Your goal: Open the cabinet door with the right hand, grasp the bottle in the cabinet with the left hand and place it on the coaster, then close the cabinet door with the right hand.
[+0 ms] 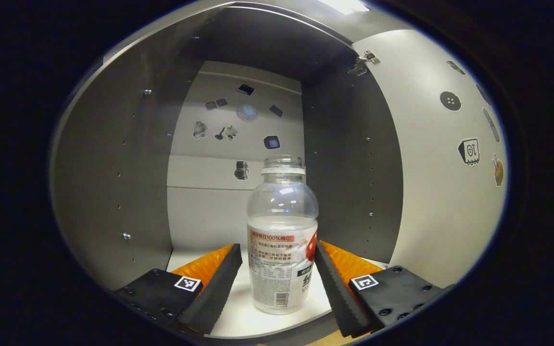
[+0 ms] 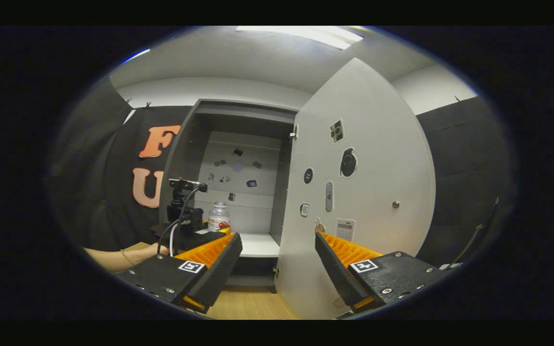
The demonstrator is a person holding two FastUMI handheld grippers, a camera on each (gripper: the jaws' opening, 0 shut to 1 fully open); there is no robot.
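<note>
Standing upright on the cabinet shelf, the bottle sits between the left claw's spread fingers, untouched. The right claw gapes empty, with the open cabinet door at its 1 o'clock.

I count 1 bottle, 1 cabinet with 1 door, 2 hand-held grippers: left, right.

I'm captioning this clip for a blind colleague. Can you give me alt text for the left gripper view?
A clear bottle stands upright on the white shelf inside an open grey cabinet, between the left gripper's open fingers, which do not yet press on it. The cabinet door stands swung open at right.
</note>
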